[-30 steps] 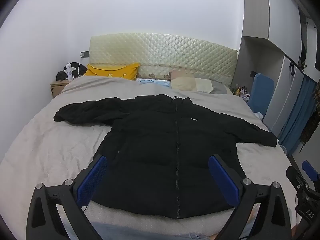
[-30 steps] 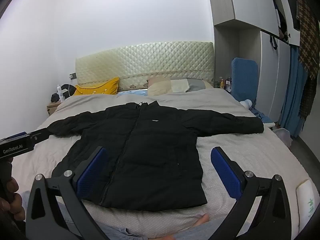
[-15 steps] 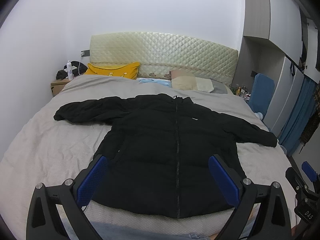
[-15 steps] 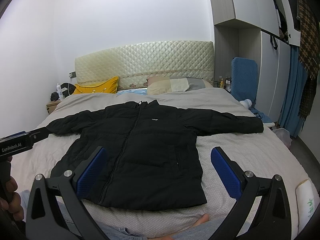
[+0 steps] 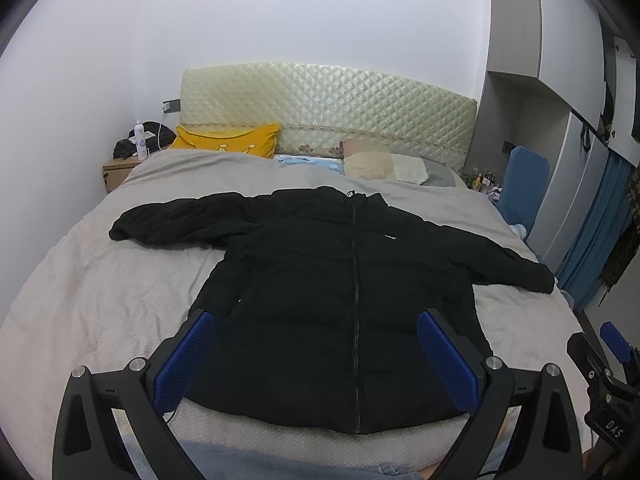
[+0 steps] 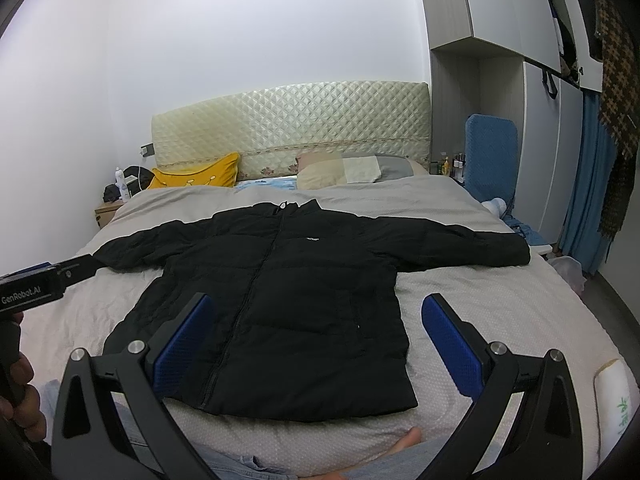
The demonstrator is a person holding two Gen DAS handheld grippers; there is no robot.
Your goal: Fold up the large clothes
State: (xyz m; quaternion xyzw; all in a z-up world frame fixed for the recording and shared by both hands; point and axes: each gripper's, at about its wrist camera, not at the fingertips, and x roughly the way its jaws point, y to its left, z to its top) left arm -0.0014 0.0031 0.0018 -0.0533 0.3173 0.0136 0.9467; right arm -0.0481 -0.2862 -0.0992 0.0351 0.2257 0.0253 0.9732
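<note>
A black puffer jacket (image 5: 340, 300) lies flat and zipped on the grey bed (image 5: 100, 300), both sleeves spread out sideways; it also shows in the right wrist view (image 6: 288, 292). My left gripper (image 5: 316, 332) is open and empty, held above the jacket's hem near the bed's foot. My right gripper (image 6: 316, 320) is open and empty, above the hem's right part. The left gripper's body shows at the left edge of the right wrist view (image 6: 36, 284).
A yellow pillow (image 5: 228, 140), a beige pillow (image 5: 380, 164) and a quilted headboard (image 5: 320, 108) stand at the far end. A nightstand (image 5: 120, 168) is at far left. A blue chair (image 6: 490, 152) and wardrobe (image 6: 560, 120) stand on the right.
Both grippers have drifted very slightly; the jacket has not moved and both stay open.
</note>
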